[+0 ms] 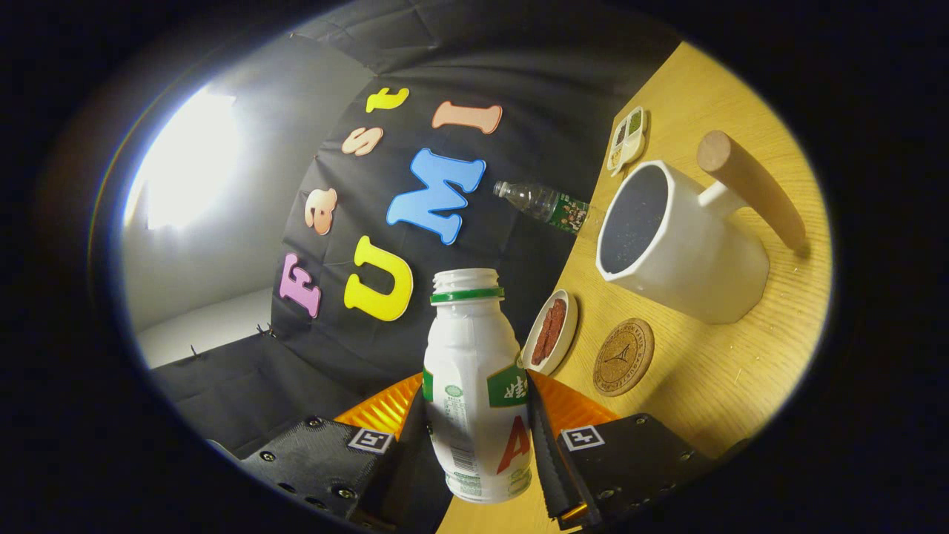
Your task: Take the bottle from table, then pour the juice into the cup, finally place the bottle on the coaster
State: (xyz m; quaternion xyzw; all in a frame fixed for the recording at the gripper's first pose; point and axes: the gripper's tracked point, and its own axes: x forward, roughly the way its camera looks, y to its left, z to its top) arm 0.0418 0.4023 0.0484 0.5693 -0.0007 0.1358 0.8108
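I have the gripper (478,434) clamped on the yogurt-drink bottle (474,371), both fingers at mid-body, cap off. Thin plastic: light, squashy, slick label, so I keep squeeze moderate. White cup (682,252) at 1 o'clock, cork coaster (623,357) at 2, on the bench (712,386).

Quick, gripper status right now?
Gripper: closed on the white bottle, both fingers pressing its sides; the bottle is uncapped and lifted, with the table tilted in view.
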